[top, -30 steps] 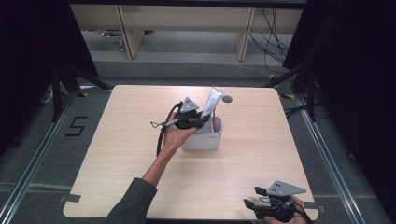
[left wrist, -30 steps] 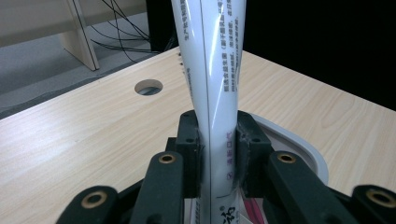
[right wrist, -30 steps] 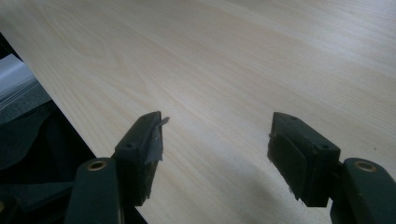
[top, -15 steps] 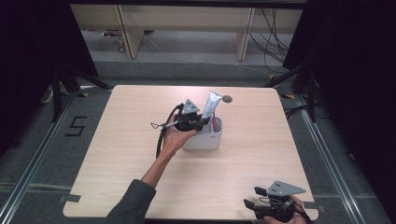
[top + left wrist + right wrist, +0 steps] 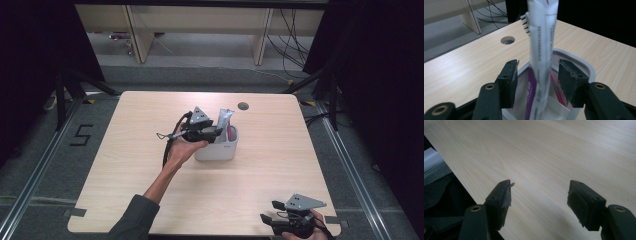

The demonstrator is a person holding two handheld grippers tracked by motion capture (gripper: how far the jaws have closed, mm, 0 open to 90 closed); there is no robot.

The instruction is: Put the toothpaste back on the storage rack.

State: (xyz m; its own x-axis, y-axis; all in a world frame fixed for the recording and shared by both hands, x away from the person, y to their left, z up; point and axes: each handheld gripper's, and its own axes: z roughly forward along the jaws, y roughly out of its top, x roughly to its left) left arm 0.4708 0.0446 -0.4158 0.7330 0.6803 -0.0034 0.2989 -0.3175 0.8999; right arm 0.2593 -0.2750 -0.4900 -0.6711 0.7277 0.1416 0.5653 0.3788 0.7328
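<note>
- The print on the white tube (image 5: 541,47) is too blurred for me to read.
- The tube stands upright in the white holder (image 5: 220,150), beside a pink item (image 5: 556,86).
- My left gripper (image 5: 537,75) has just been opening; the tube stands between the pads, not pressed.
- My right gripper (image 5: 539,197) is wide open over the table (image 5: 564,150), holding nothing.

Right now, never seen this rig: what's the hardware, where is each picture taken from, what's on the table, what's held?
No robot: a person holds hand tongs, one per hand. The high view looks down on the pale wooden table; the gripper views ride on the tongs.

The white rounded plastic bin holds a white-and-purple wrapped toothbrush standing up, with pink items beside it.

The left tongs have just been opening; the toothbrush stands between the pads, which no longer press it. The right tongs sit open over bare table at the near edge.
</note>
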